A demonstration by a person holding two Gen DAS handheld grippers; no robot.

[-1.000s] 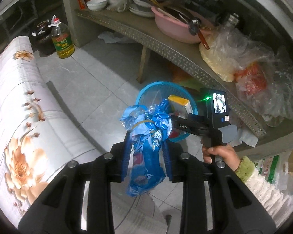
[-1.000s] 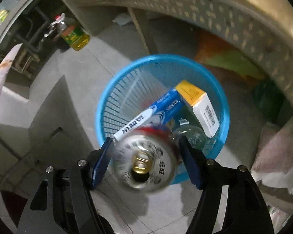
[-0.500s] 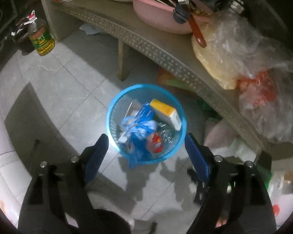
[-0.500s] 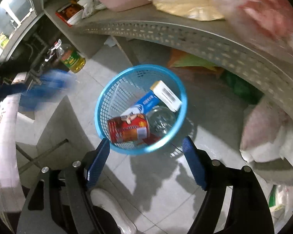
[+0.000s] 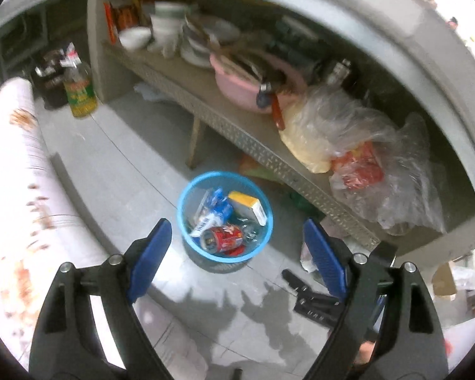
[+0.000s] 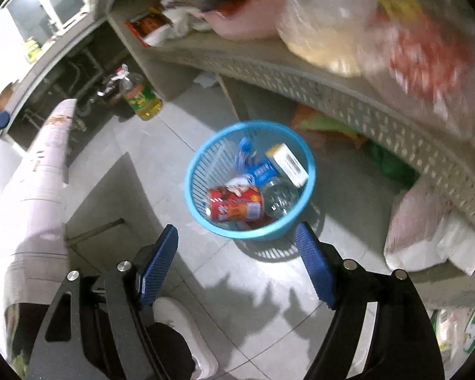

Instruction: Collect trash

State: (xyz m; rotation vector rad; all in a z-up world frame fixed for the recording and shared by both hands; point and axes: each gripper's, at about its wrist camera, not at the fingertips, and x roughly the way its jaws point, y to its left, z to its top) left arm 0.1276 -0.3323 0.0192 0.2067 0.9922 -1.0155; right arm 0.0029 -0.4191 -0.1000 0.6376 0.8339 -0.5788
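Harsh light from behind cameras; floor tiles (image 6: 205, 288) glare, sharp finger-shaped shadows. Shelf (image 5: 237, 133) recess dim. Motion blur smears plastic bags (image 6: 411, 38) and floral cloth (image 5: 19, 190). Fisheye bends edges, corners black.

The tiled floor (image 6: 269, 288) carries a blue basket (image 6: 202, 158) standing in front of the shelf (image 5: 237, 133), apart from it. To the basket's far left, 1 oil bottle (image 5: 79, 91) stands on the tiles beside a dark container (image 5: 49, 82). On the shelf behind the basket sit a pink basin (image 5: 237, 88), stacked bowls (image 5: 167, 22), plates (image 5: 202, 44) and clear plastic bags (image 5: 364, 158). Right of the basket, white bags (image 6: 427, 237) lie on the floor.
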